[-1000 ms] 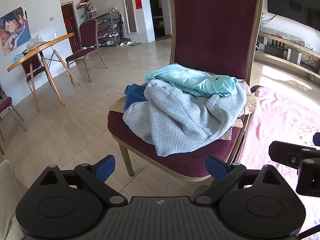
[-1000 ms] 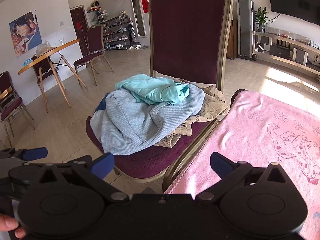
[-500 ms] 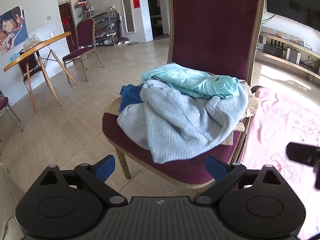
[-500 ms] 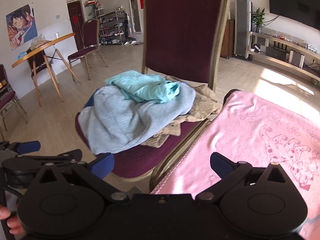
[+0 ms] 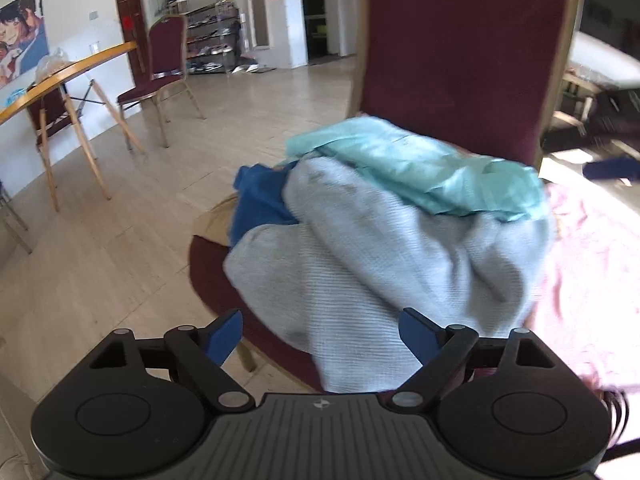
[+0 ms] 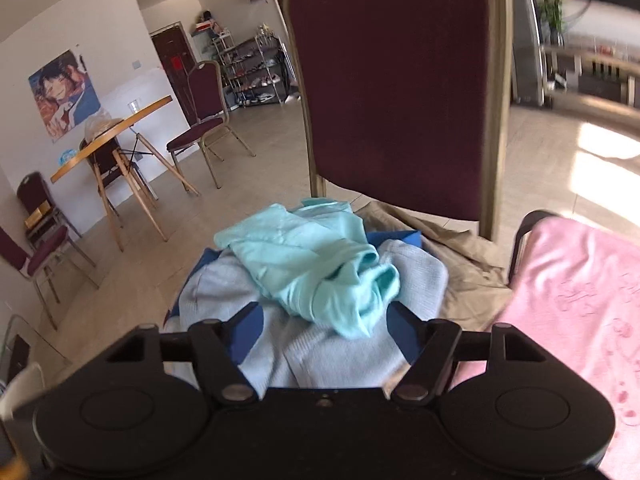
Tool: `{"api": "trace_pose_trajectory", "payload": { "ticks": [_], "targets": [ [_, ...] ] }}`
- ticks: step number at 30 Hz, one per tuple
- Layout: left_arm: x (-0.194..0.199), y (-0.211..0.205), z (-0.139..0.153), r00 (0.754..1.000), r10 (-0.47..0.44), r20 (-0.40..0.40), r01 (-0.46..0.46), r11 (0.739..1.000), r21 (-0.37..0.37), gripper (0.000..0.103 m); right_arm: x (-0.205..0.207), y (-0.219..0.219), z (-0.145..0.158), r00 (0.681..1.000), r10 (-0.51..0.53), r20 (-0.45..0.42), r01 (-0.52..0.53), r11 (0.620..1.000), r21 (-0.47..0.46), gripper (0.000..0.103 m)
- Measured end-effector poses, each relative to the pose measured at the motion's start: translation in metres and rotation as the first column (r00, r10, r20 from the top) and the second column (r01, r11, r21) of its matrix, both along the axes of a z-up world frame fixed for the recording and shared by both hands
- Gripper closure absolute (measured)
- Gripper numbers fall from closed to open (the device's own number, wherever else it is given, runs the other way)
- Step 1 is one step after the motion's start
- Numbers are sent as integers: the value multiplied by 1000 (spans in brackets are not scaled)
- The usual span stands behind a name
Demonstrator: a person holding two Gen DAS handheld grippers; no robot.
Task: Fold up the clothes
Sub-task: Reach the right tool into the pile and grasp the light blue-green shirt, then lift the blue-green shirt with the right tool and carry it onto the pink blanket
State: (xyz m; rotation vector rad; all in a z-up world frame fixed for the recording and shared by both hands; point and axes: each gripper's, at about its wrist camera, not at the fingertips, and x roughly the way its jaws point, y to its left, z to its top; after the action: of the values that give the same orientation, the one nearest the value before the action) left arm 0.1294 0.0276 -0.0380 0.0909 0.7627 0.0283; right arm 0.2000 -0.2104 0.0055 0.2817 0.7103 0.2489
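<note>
A heap of clothes lies on the seat of a maroon chair (image 5: pixel 460 48). A mint-green garment (image 5: pixel 424 164) lies on top of a pale grey-blue knit (image 5: pixel 380 264), with a dark blue piece (image 5: pixel 260 204) at the left. My left gripper (image 5: pixel 322 336) is open and empty, its fingers at the knit's front edge. In the right wrist view the mint garment (image 6: pixel 312 264) lies on the knit (image 6: pixel 320 352), beside a beige garment (image 6: pixel 452 256). My right gripper (image 6: pixel 324 330) is open and empty, close above the heap.
A pink cloth (image 6: pixel 580 300) covers a surface right of the chair (image 6: pixel 396 80); it also shows in the left wrist view (image 5: pixel 588 264). A wooden table (image 6: pixel 112 136) and other maroon chairs (image 6: pixel 204 120) stand at the left on the tiled floor.
Both grippers have moved forward toward the heap. The right gripper has swung left from the pink cloth to over the clothes. Both stay open.
</note>
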Motion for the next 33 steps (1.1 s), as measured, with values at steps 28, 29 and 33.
{"api": "trace_pose_trajectory", "payload": {
  "ticks": [28,29,33],
  "targets": [
    [-33,18,14,998,34,62,-28,995,-98,17,21,18,107,907,-210,364,208,977,45,99],
    [-41,16,21,997,25,79,-17,995,-100,17,5,8,132,882,-248,401,233,969,88,99],
    [-74,-4,49,986,-53,156,71,991,-114,16,-79,-35,215,745,-378,549,339,924,176,99]
  ]
}}
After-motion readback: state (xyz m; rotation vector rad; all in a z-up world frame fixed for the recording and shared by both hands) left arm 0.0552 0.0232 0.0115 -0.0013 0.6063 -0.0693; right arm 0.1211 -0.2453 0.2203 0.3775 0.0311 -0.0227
